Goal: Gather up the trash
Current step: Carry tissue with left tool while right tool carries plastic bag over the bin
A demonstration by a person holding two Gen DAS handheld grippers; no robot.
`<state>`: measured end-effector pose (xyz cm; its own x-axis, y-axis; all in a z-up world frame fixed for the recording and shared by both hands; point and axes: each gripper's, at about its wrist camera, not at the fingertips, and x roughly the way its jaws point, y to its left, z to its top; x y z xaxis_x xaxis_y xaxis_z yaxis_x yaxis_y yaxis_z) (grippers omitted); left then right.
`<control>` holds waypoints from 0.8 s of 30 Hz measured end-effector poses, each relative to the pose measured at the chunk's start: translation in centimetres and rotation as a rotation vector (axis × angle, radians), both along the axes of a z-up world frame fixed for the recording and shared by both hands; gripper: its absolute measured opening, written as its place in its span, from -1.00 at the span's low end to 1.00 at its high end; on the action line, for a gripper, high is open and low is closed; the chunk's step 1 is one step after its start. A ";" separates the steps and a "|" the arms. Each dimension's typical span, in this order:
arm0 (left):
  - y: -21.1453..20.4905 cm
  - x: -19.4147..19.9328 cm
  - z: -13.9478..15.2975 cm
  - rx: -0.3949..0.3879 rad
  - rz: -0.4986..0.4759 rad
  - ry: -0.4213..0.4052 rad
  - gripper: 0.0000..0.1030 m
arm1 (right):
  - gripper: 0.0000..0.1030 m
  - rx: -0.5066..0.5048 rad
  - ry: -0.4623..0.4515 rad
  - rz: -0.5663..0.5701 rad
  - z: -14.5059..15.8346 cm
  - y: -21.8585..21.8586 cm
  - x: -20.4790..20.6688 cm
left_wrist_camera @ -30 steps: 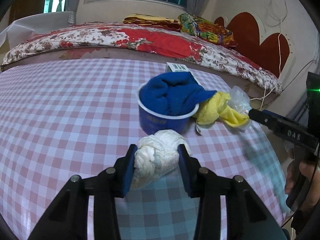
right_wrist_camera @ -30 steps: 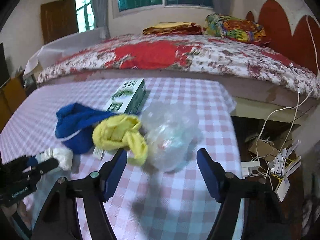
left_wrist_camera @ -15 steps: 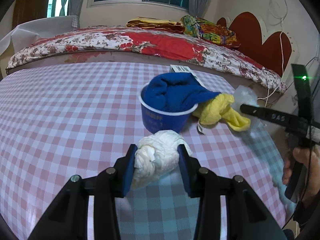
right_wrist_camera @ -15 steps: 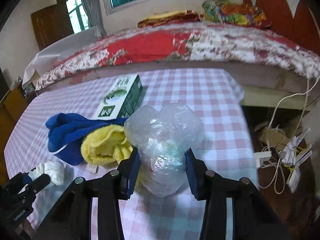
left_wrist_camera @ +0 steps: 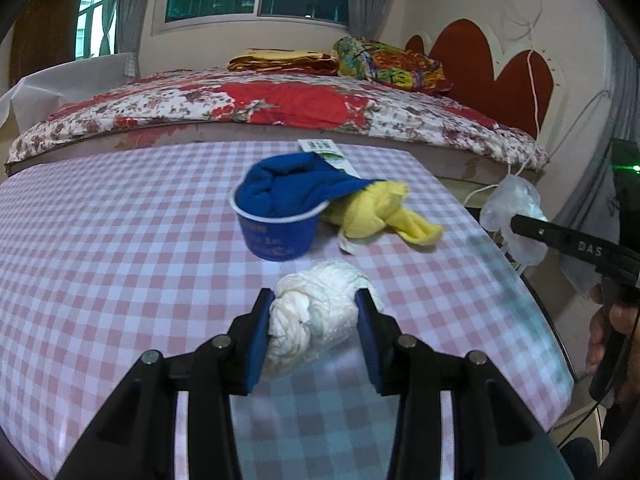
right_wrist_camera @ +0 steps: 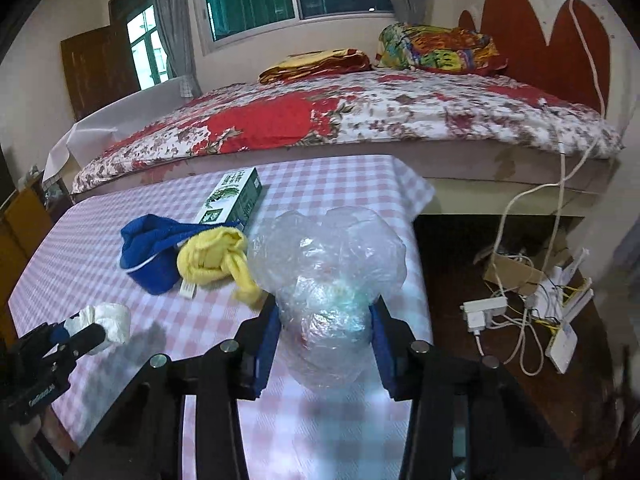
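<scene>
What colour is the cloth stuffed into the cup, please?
Blue cloth, clearest in the left wrist view.

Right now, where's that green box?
The green box lies flat on the checked table, toward the bed side, just behind the blue cloth and yellow cloth.

Dim, even indoor light, soft shadows beneath each tool, strong fisheye bending and dark vignetted corners.
</scene>
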<state>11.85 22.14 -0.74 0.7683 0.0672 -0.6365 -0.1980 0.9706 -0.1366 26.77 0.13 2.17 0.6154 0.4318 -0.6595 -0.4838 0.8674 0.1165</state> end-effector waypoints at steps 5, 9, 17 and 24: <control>-1.7 -1.0 0.1 -0.003 -0.014 -0.002 -0.18 | -0.12 -0.011 -0.013 -0.009 0.7 -2.5 -2.8; -3.3 -1.9 0.6 0.002 -0.019 -0.021 -0.18 | -0.12 -0.019 -0.023 -0.005 1.1 -3.8 -5.2; -6.5 -3.9 1.8 0.000 -0.050 -0.038 -0.18 | -0.12 -0.022 -0.019 -0.004 0.6 -5.6 -9.2; -9.4 -4.6 2.0 0.011 -0.102 -0.028 -0.18 | -0.12 -0.002 -0.004 -0.023 0.3 -7.8 -11.6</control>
